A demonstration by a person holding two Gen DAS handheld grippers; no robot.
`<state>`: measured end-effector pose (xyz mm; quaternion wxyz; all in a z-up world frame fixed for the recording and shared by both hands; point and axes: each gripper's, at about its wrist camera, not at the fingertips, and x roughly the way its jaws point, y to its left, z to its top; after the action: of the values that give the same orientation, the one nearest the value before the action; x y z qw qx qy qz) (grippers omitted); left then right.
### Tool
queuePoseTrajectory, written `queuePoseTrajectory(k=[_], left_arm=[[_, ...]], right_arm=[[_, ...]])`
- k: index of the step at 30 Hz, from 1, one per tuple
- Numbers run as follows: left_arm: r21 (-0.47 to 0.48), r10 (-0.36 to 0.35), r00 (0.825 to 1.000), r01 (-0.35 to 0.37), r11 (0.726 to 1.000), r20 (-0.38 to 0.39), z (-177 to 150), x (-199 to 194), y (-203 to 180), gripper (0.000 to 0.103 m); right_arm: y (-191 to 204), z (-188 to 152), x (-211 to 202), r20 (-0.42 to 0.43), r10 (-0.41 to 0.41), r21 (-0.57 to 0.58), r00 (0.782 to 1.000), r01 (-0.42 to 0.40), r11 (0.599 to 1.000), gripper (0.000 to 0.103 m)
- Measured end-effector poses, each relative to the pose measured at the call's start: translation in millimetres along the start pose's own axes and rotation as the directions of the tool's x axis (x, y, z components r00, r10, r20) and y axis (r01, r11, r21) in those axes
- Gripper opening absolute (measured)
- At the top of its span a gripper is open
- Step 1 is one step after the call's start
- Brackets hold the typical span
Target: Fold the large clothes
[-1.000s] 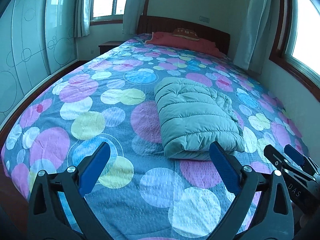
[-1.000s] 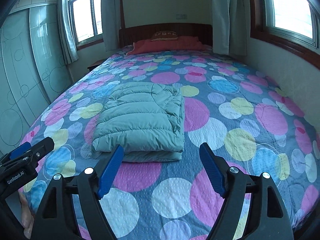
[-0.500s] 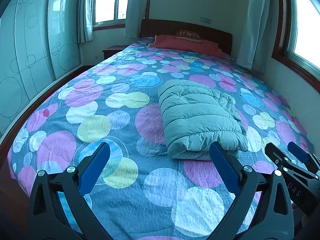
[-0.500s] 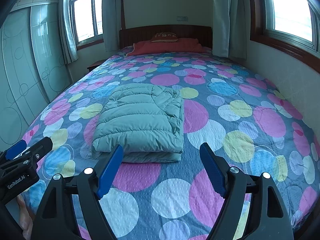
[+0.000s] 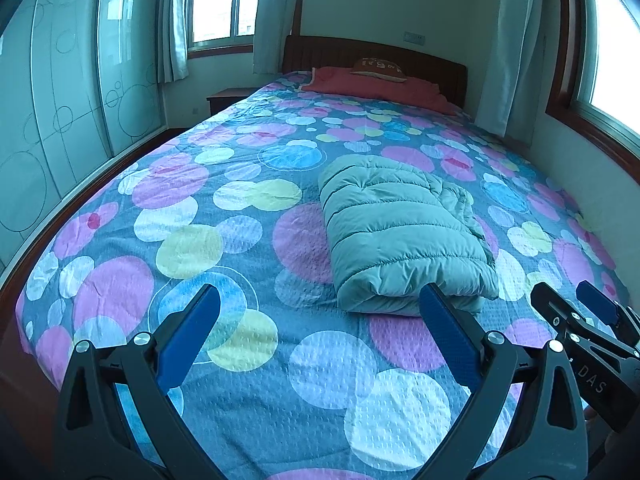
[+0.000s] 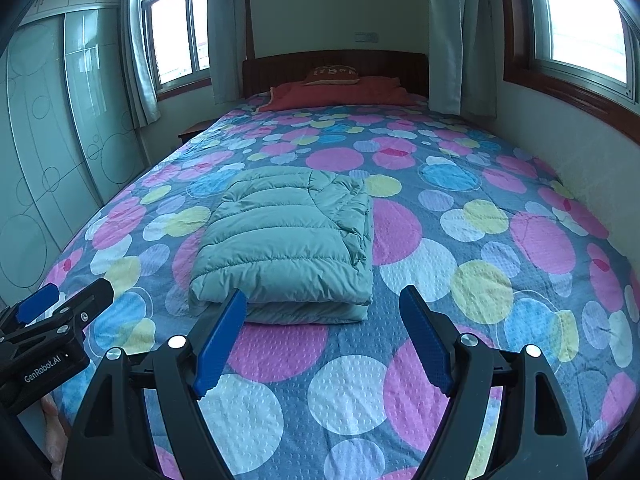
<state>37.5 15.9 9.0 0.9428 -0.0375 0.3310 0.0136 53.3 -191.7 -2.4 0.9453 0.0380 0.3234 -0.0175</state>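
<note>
Jacket, pale green and quilted, lay folded into a thick rectangle on the bed, a little toward the foot end and well clear of the red pillow area by the dark headboard. The bedspread under it was grey-blue with big pink, yellow, white and blue circles. Both grippers hung over the foot of the bed, angled down toward the bundle and touching nothing. The left gripper had its blue-padded fingers spread wide, with only bedspread showing between them. The right gripper was likewise spread, its blue pads apart and empty, the near edge of the jacket just beyond the tips. Curtained windows stood at the far end and along one side, and frosted wardrobe doors with ring patterns lined the other.
</note>
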Motion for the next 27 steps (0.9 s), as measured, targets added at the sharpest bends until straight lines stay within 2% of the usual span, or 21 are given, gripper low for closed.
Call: queuePoseTrajectory(k=[27], left_arm=[[0.002, 0.003, 1.0, -0.003, 1.0, 0.0, -2.3, -0.4, -0.5, 0.099]], right_arm=[[5.2, -1.3, 0.3, -0.003, 0.005, -0.007, 1.0, -0.005, 1.0, 0.078]])
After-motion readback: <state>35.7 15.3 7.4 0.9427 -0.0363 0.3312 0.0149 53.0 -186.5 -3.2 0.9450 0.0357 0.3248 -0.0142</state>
